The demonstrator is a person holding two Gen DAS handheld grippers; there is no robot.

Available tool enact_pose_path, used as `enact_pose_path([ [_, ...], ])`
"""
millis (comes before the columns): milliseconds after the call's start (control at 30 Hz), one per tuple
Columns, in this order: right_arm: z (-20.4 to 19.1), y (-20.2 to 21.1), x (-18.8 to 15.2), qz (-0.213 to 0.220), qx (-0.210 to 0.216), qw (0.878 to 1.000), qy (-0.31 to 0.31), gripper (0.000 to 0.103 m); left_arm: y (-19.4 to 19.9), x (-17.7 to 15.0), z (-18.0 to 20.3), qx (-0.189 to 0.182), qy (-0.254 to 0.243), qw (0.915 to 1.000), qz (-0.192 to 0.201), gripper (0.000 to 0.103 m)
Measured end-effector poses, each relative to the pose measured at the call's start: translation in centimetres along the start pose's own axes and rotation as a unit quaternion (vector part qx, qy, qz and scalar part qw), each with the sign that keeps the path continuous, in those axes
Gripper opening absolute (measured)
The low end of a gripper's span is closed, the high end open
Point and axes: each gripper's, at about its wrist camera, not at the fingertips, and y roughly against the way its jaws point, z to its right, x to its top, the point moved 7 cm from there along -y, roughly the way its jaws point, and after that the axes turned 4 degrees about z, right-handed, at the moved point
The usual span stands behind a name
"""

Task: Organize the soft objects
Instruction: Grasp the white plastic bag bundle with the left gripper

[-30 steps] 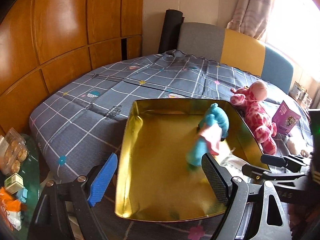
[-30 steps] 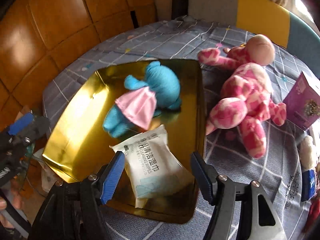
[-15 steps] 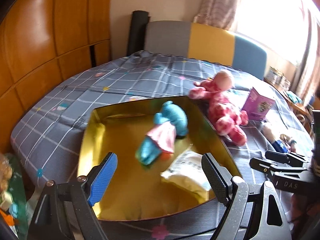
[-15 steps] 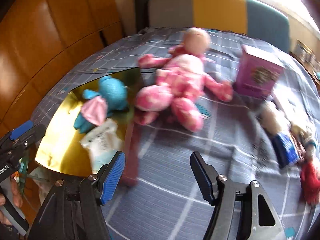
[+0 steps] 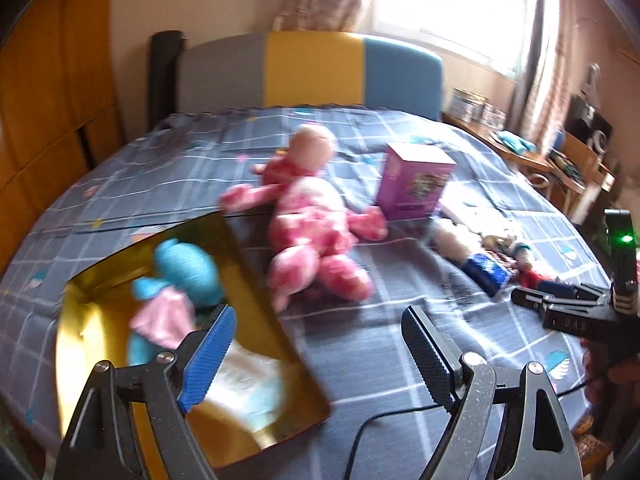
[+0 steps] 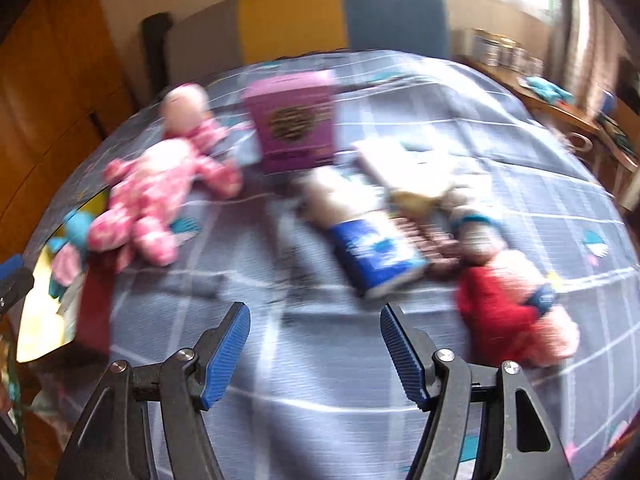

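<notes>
A gold tray [image 5: 260, 276] on the grey plaid cloth holds a blue plush with a pink skirt [image 5: 180, 280] and a white wipes pack [image 5: 244, 380]. A pink plush [image 5: 312, 220] lies just right of the tray; it also shows in the right wrist view [image 6: 156, 192]. My left gripper [image 5: 316, 356] is open and empty over the tray's right edge. My right gripper [image 6: 316, 356] is open and empty above the cloth, in front of a blue-and-white soft toy [image 6: 372, 248] and a red-and-pink plush [image 6: 512, 304].
A purple box [image 6: 294, 124] stands behind the toys, beside a flat white pack [image 6: 404, 164]. A grey, yellow and blue backrest [image 5: 312, 68] lies at the far edge. Wood panels [image 5: 52, 100] line the left, a cluttered desk [image 5: 560, 160] the right.
Both grippers have swung to the right, away from the tray. The right one has left the wipes pack in the tray and now faces the toys on the cloth.
</notes>
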Motion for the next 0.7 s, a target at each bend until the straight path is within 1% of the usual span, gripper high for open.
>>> enact_pose_path([
  [133, 4.9, 0.5, 1.2, 0.014, -0.034, 0.999, -0.033, 0.069, -2.4, 1.3, 3.9, -0.027, -0.017, 0.9994, -0.012, 0.085],
  [233, 8.2, 0.7, 1.8, 0.029, -0.058, 0.996, -0.061, 0.069, -4.9, 2.1, 6.8, -0.047, -0.027, 0.9982, -0.027, 0.085],
  [300, 10.0, 0.9, 2.0, 0.039, -0.064, 0.993, -0.092, 0.069, -6.9, 2.5, 8.8, -0.068, -0.022, 0.9965, -0.045, 0.080],
  [367, 11.0, 0.7, 2.0, 0.040, -0.053, 0.990, -0.123, 0.069, -8.8, 2.6, 10.5, -0.083, -0.016, 0.9944, -0.063, 0.069],
  [433, 11.6, 1.0, 2.2, 0.047, -0.045, 0.988, -0.139, 0.069, -10.8, 2.8, 12.3, -0.102, -0.010, 0.9916, -0.080, 0.068],
  [467, 11.9, 1.1, 2.3, 0.051, -0.041, 0.987, -0.146, 0.069, -11.7, 3.0, 13.1, -0.104, -0.009, 0.9910, -0.084, 0.066],
  [567, 11.9, 0.9, 2.3, 0.045, -0.025, 0.986, -0.158, 0.069, -13.9, 3.3, 15.2, -0.118, -0.002, 0.9886, -0.094, 0.066],
  [700, 11.4, 0.7, 2.1, 0.041, -0.016, 0.985, -0.165, 0.069, -16.8, 4.2, 16.8, -0.118, 0.019, 0.9874, -0.104, 0.069],
])
